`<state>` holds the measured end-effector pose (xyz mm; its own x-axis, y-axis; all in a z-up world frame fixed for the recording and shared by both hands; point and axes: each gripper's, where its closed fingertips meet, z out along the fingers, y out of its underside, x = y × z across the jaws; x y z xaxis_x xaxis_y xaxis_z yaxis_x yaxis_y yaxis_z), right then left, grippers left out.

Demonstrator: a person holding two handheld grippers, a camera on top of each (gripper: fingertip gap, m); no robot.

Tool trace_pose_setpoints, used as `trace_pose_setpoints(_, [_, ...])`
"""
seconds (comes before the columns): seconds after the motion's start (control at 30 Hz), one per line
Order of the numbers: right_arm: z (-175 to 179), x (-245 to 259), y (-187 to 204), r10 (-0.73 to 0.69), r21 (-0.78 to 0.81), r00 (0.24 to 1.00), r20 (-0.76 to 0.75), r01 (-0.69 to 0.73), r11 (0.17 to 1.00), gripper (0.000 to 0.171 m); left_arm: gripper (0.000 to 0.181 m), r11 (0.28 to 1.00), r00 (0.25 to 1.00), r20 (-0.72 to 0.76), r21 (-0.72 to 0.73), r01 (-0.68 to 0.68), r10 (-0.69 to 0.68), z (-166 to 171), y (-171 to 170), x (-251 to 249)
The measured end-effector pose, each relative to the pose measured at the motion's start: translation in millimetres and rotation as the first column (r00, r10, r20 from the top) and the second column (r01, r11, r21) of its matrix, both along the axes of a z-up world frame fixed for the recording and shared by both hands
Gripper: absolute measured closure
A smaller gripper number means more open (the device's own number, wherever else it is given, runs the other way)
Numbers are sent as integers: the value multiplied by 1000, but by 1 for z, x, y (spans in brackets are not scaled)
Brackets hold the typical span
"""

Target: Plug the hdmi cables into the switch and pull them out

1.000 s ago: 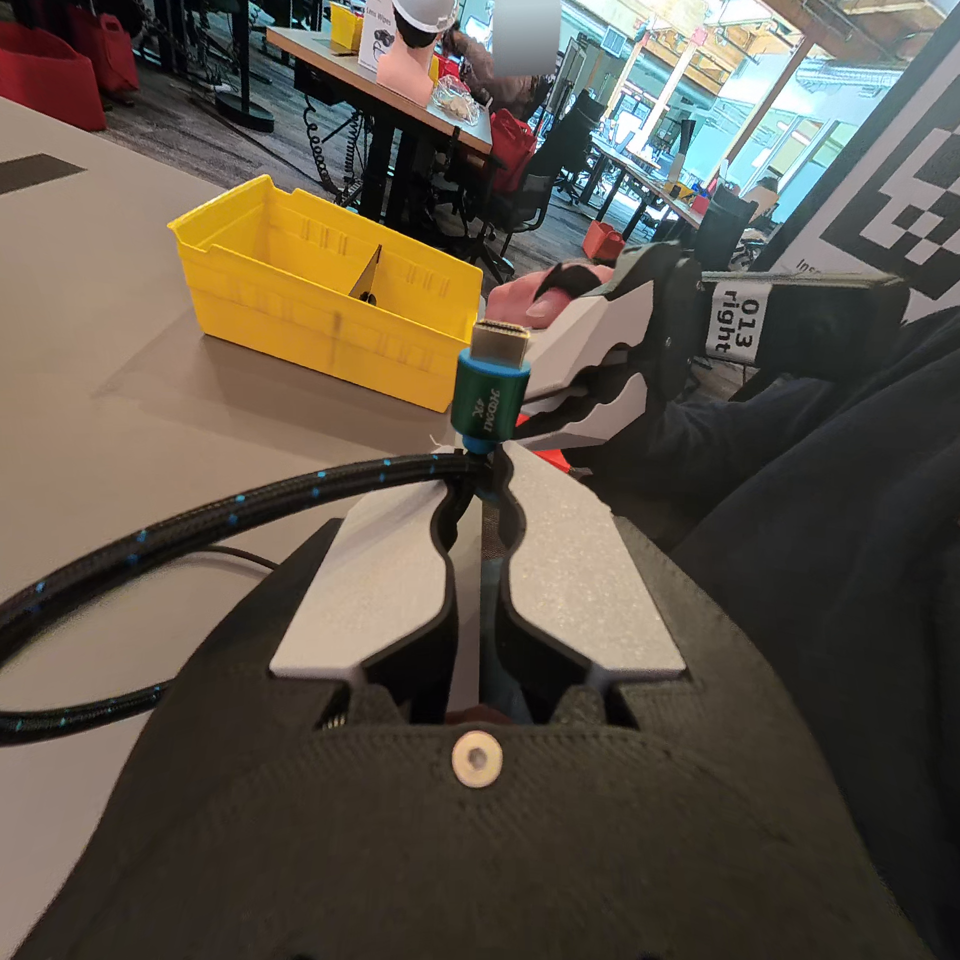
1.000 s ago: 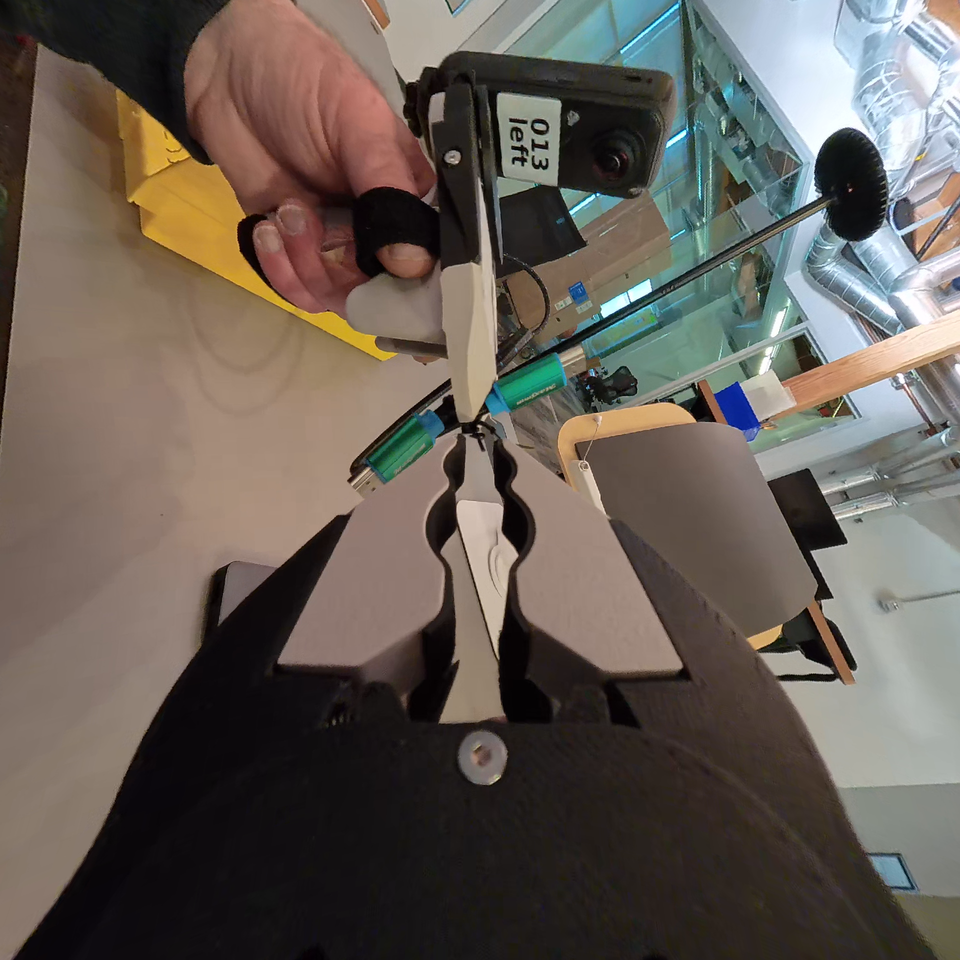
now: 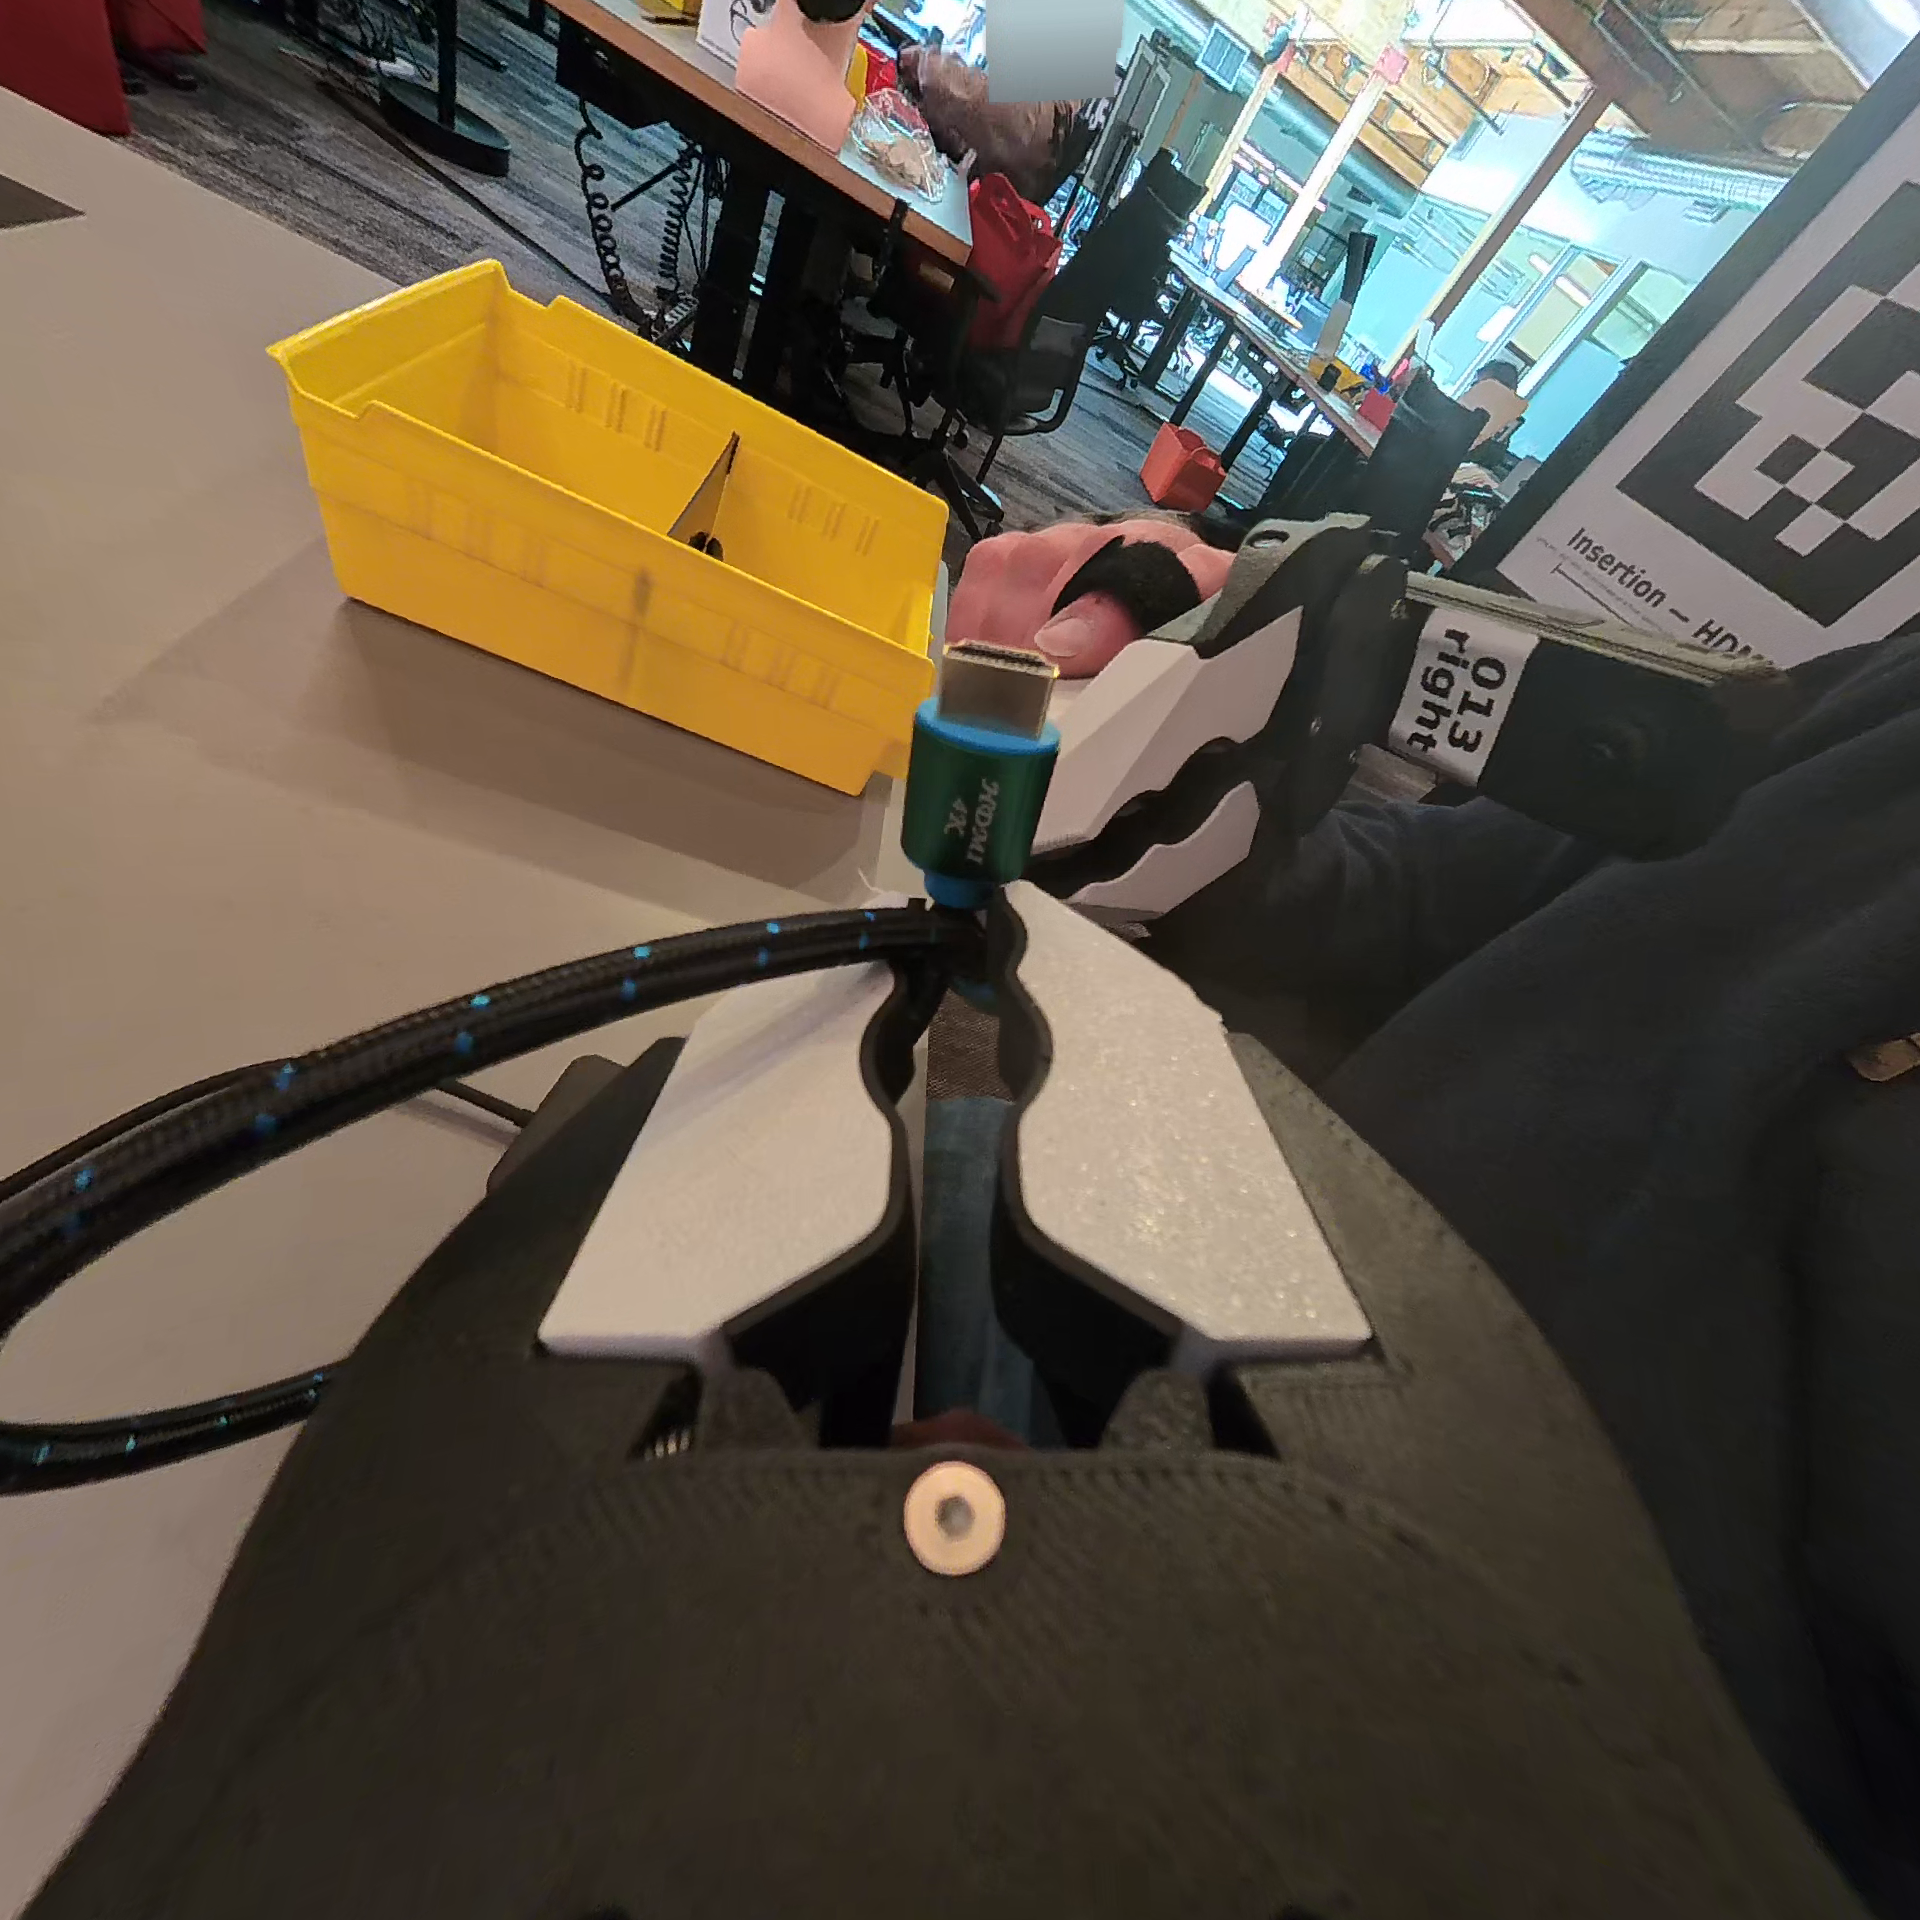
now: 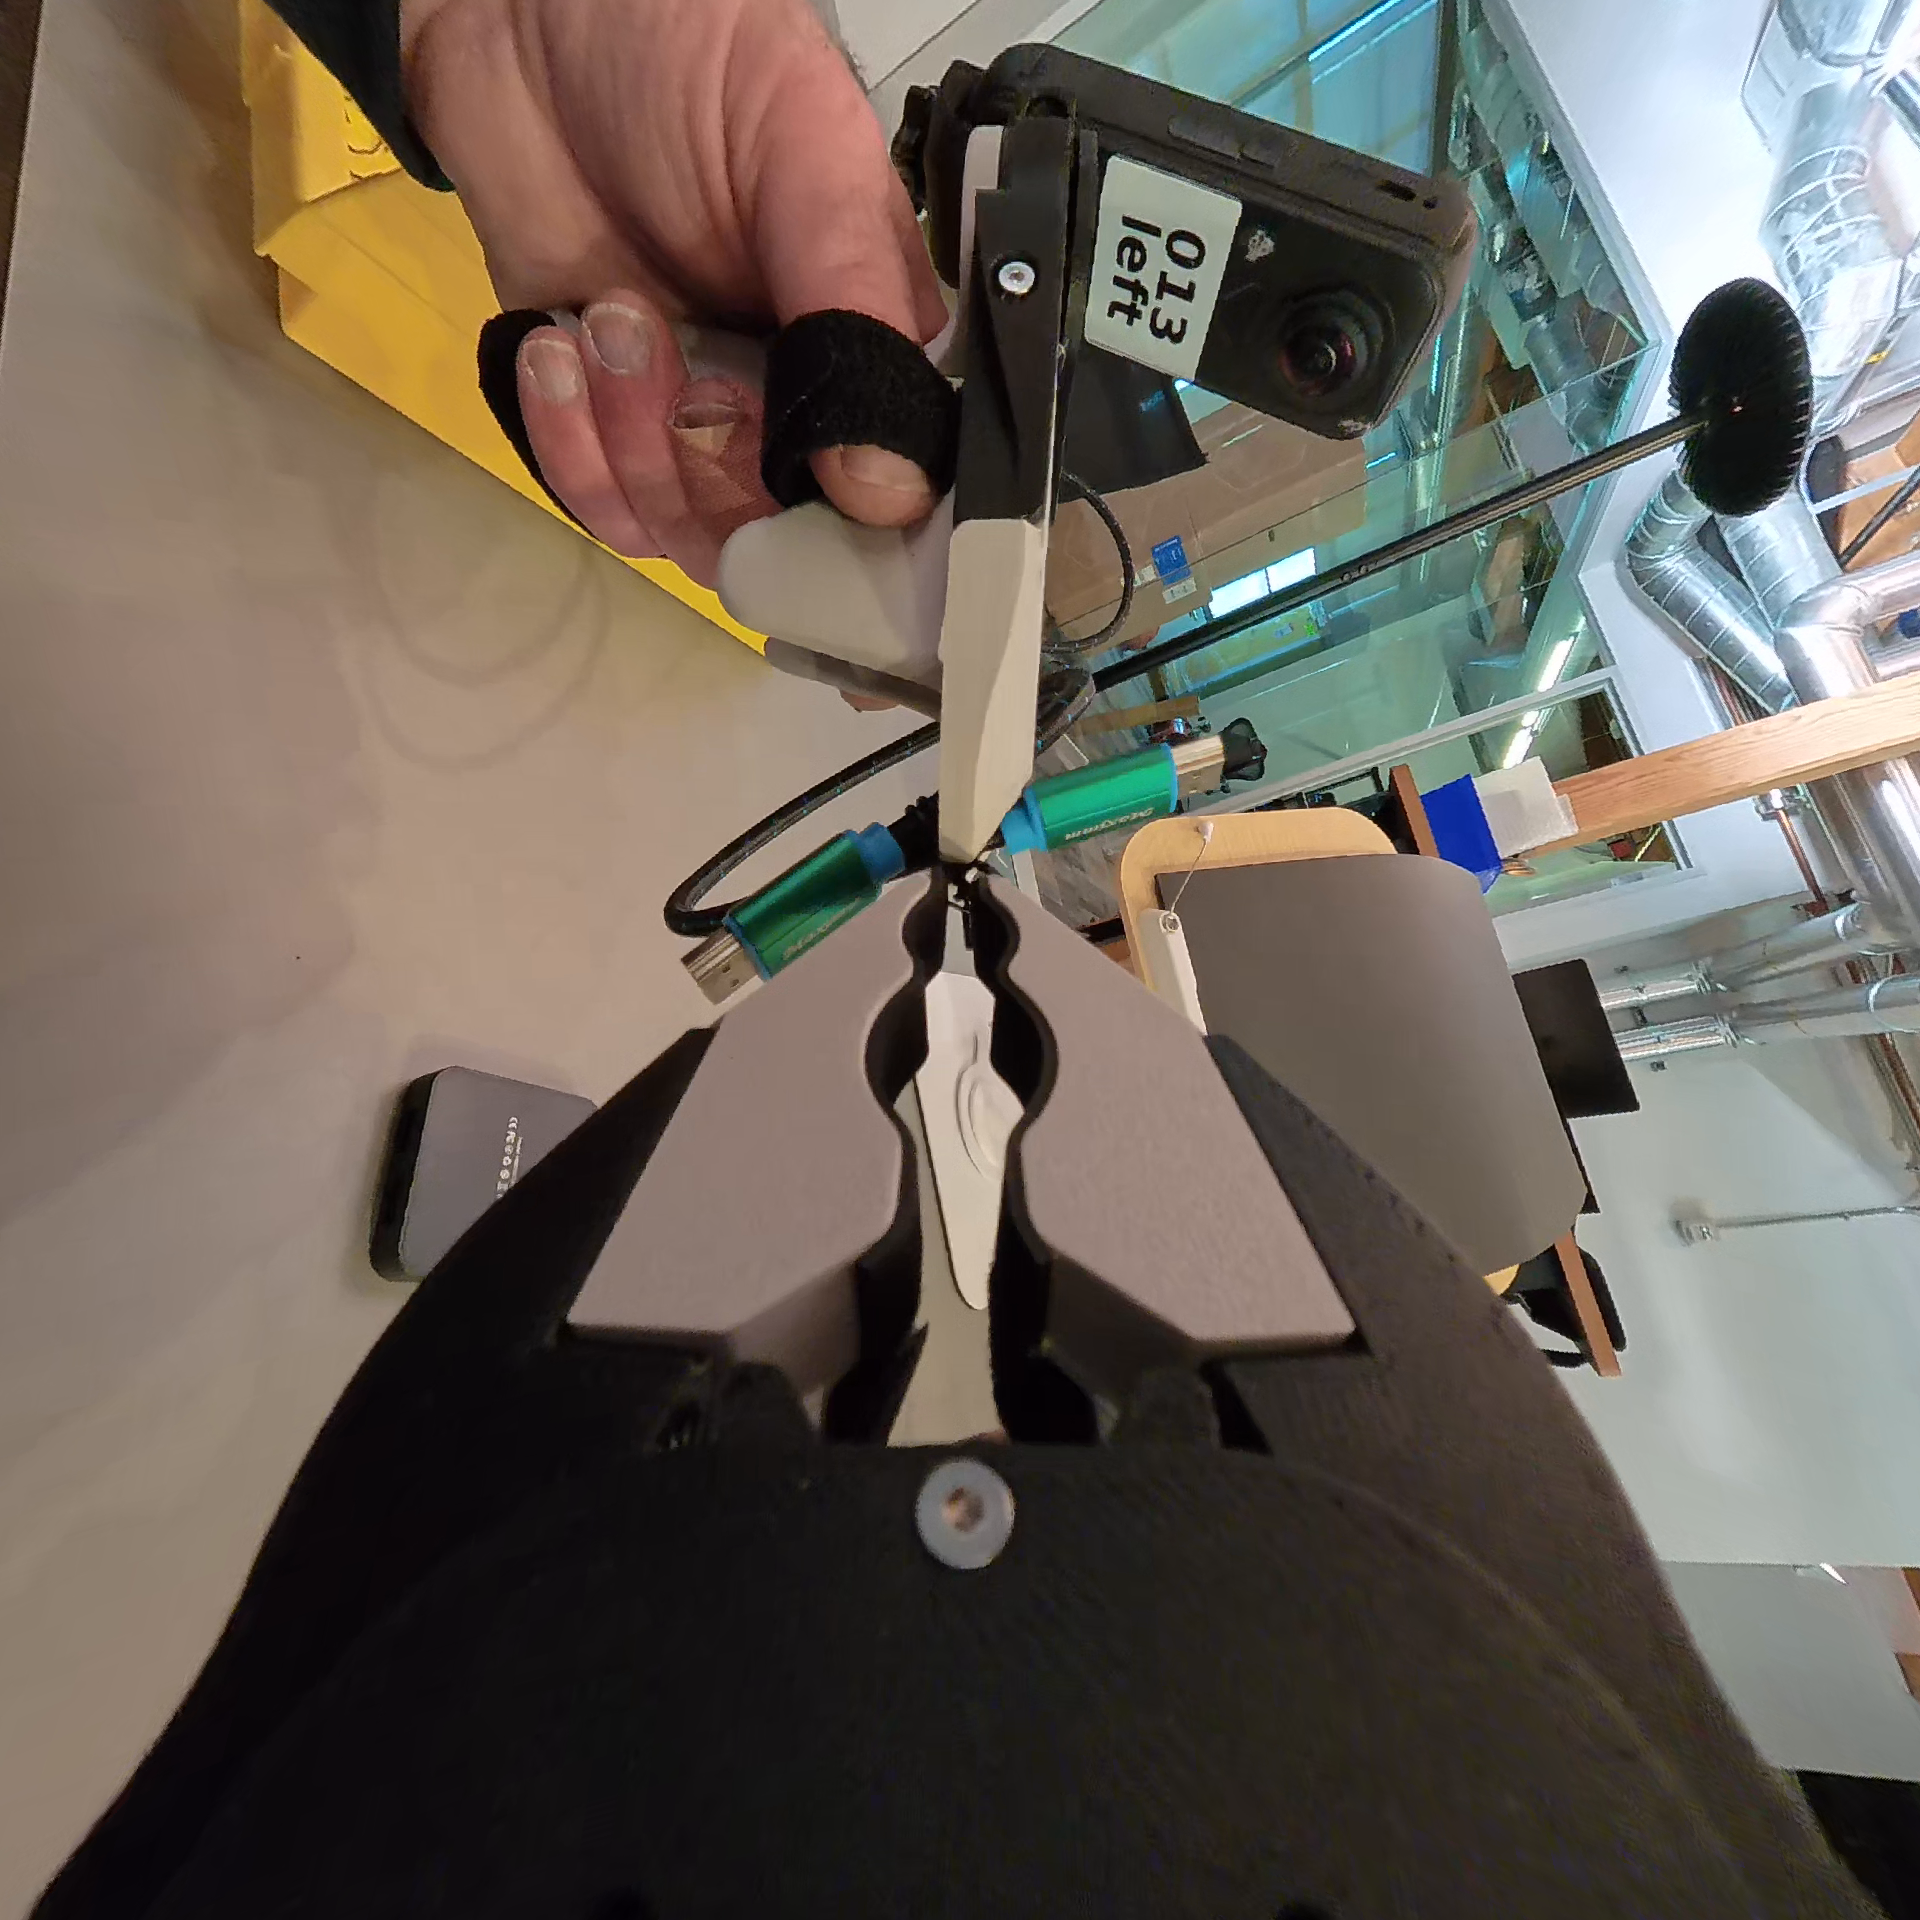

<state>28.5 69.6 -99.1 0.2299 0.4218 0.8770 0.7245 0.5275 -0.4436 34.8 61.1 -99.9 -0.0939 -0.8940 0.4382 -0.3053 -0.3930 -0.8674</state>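
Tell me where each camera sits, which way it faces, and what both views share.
Left wrist view: sits on the left gripper, facing across the grey table toward the yellow bin; its fingers pinch the braided cable below an upright HDMI plug; a hand works the right gripper.
Right wrist view: rolled sideways on the right gripper, facing the left gripper; a hand shows.
Shared: bin, table, cable, both grippers.

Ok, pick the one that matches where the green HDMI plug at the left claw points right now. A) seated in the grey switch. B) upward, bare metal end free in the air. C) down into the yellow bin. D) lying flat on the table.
B: in the left wrist view the green plug stands up from the left claw, metal end uncovered, touching nothing.
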Motion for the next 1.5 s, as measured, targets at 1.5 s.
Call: trace_pose_setpoints(1.5, [-1,4,0,4,-20,1000,-22,-4,1000,167,171,1000,1000,-12,15,-1,1,-2,0,1])
